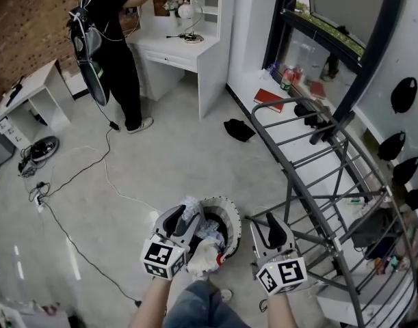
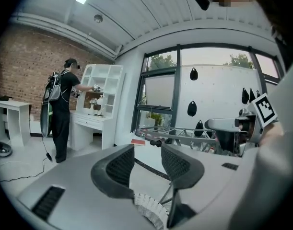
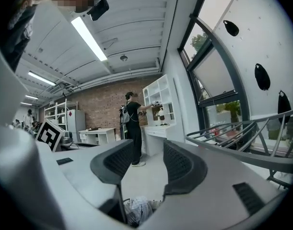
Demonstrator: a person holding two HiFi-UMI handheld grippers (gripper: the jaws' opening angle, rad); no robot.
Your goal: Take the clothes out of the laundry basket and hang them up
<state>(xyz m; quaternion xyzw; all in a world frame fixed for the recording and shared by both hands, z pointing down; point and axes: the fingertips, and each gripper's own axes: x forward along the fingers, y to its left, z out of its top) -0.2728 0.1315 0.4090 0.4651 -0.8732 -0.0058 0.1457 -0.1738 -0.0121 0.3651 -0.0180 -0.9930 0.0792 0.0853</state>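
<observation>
My left tongs (image 1: pixel 185 219) and right tongs (image 1: pixel 267 229) are pale grey with black ribbed pads, and their cubes carry black-and-white squares. The laundry basket (image 1: pixel 232 214) is white with a dark-dotted rim. The clothes (image 1: pixel 203 255) look white, one possibly faintly checked. The drying rack (image 1: pixel 284 157) is grey, and the floor (image 1: pixel 174 162) is glossy pale grey.

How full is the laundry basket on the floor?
Fairly full. Crumpled pale clothes are heaped inside the laundry basket, reaching about up to its rim in the head view.
</observation>
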